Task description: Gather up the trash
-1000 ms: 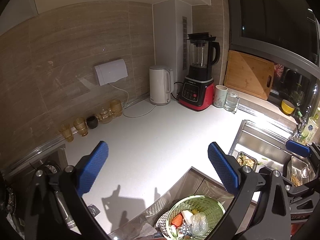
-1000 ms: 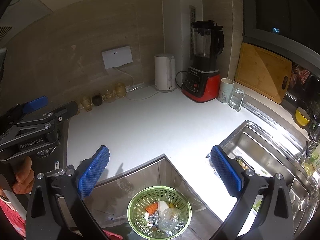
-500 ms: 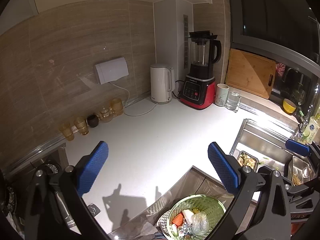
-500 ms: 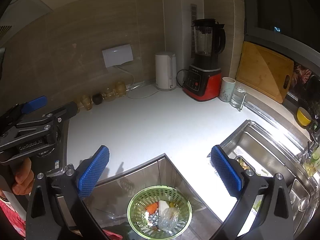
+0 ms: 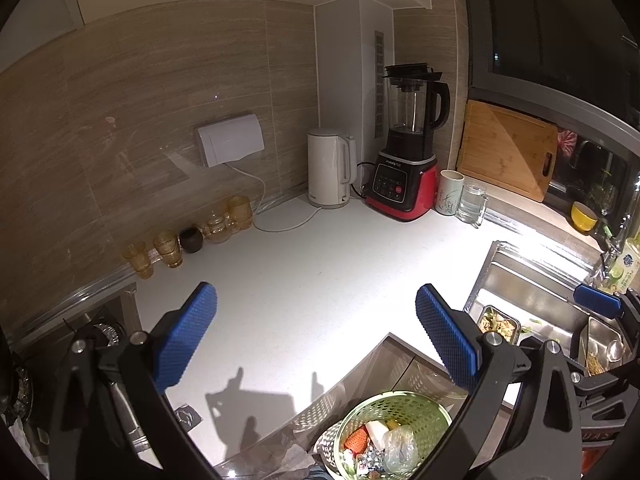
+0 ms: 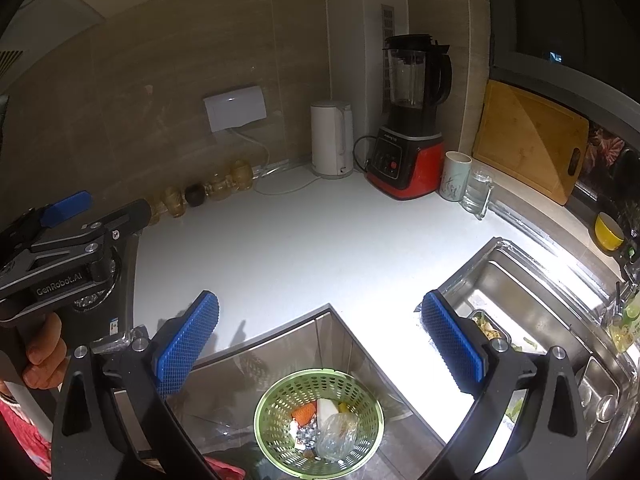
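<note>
A green perforated basket (image 6: pixel 366 396) stands on the floor below the counter corner and holds trash (image 6: pixel 322 426): an orange piece, a white piece, foil and clear plastic. It also shows in the left wrist view (image 5: pixel 416 404). My right gripper (image 6: pixel 320 344) is open and empty, above the basket. My left gripper (image 5: pixel 316 338) is open and empty over the white counter (image 5: pixel 312 280). The left gripper also shows at the left edge of the right wrist view (image 6: pixel 66 216).
Along the back wall stand amber glasses (image 5: pixel 168 246), a white kettle (image 5: pixel 330 168), a red blender (image 5: pixel 406 164), a mug (image 5: pixel 450 192) and a glass (image 5: pixel 472 204). A steel sink (image 6: pixel 532 312) with a food container lies at right. A cutting board (image 5: pixel 506 148) leans behind.
Both grippers have drifted slightly; the scene is almost unchanged and both stay open and empty.
</note>
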Motion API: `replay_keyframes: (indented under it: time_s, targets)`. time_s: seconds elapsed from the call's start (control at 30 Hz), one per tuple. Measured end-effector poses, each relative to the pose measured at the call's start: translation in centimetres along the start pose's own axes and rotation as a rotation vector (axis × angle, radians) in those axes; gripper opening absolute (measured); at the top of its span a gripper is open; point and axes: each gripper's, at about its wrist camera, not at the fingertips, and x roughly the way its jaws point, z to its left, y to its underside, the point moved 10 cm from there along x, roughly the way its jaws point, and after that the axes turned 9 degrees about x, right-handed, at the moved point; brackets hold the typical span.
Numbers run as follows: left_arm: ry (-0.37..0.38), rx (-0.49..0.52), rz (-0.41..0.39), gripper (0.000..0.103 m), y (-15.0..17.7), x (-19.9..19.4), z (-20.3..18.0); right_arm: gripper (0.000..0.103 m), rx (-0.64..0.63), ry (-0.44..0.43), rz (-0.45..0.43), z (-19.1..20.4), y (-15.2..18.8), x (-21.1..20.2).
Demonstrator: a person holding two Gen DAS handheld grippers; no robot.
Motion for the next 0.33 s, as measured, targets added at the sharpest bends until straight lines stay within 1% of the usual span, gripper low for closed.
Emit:
replay_keyframes:
  time_s: [0.33]
  targets:
    - [0.006,0.001,0.011,0.095,0.31,-0.28,-0.3,0.101,-0.007,-0.001,0.005,0.45,0.11,0.12]
